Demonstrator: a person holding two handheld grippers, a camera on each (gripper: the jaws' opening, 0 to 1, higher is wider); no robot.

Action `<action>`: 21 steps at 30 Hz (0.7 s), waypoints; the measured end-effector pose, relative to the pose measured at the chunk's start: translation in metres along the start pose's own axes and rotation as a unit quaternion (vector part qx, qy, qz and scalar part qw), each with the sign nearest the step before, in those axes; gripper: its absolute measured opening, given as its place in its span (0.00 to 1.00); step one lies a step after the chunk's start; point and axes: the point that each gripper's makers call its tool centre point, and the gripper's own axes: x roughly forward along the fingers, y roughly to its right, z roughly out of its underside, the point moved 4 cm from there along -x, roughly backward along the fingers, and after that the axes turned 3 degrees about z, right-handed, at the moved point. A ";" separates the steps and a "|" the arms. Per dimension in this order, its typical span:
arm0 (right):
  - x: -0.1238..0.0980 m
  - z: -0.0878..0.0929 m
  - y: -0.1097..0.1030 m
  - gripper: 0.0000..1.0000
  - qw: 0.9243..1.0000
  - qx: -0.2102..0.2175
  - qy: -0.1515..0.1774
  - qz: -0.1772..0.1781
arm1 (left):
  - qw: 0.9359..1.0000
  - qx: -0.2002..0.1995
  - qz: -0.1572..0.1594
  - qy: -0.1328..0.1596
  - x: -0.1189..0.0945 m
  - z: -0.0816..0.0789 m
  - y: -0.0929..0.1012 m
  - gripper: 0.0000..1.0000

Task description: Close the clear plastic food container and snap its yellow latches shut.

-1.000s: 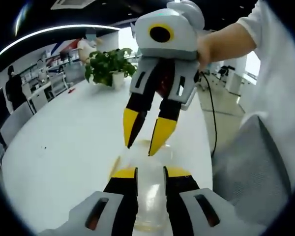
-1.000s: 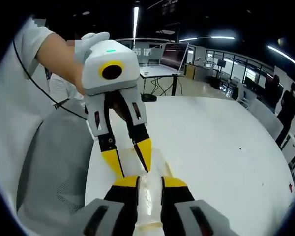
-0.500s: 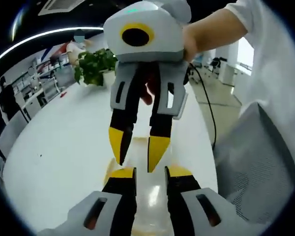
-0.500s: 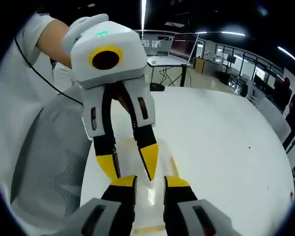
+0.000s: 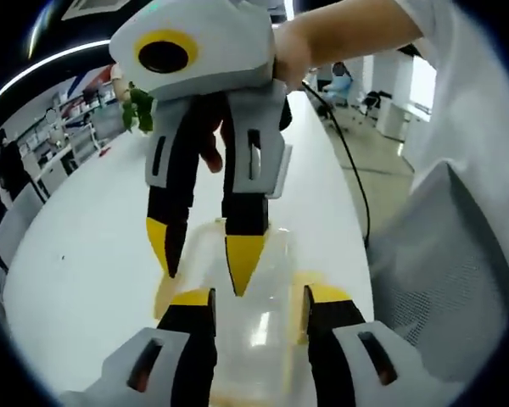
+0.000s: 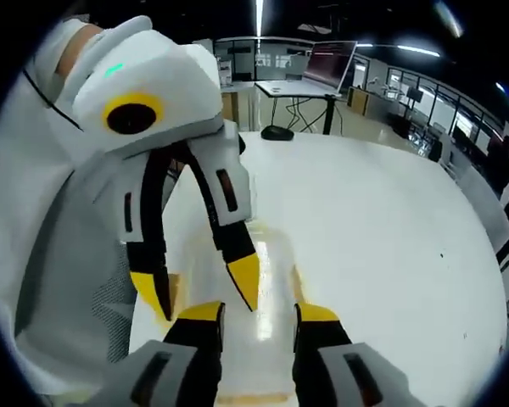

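Both latches hidden; container (image 5: 246,297) blurred

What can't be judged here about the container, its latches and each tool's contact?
- Left gripper view: the right tool hides the container's far end; lid seating unclear.
- Right gripper view: the left tool covers the container; contact unclear.
- Both views: yellow latches blurred, snapped or not unreadable.

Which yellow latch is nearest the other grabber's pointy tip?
The latch on the container's left edge in the left gripper view: one right gripper tip hangs just above it. The opposite latch sits beside the left gripper's own jaw.
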 end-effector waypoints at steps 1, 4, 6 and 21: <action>0.001 0.000 0.000 0.36 1.000 0.001 -0.001 -0.002 | 1.000 0.003 -0.015 -0.004 -0.001 0.001 -0.003 0.48; 0.005 0.001 0.004 0.50 1.000 0.012 -0.004 -0.003 | 1.000 -0.002 -0.027 0.001 -0.002 0.001 -0.007 0.53; 0.009 0.005 -0.001 0.62 0.998 0.047 -0.011 -0.029 | 1.000 0.009 -0.024 -0.008 -0.001 0.004 -0.005 0.52; 0.014 0.008 0.006 0.55 0.997 -0.018 -0.065 -0.030 | 0.997 0.065 -0.032 -0.042 0.006 0.008 -0.003 0.50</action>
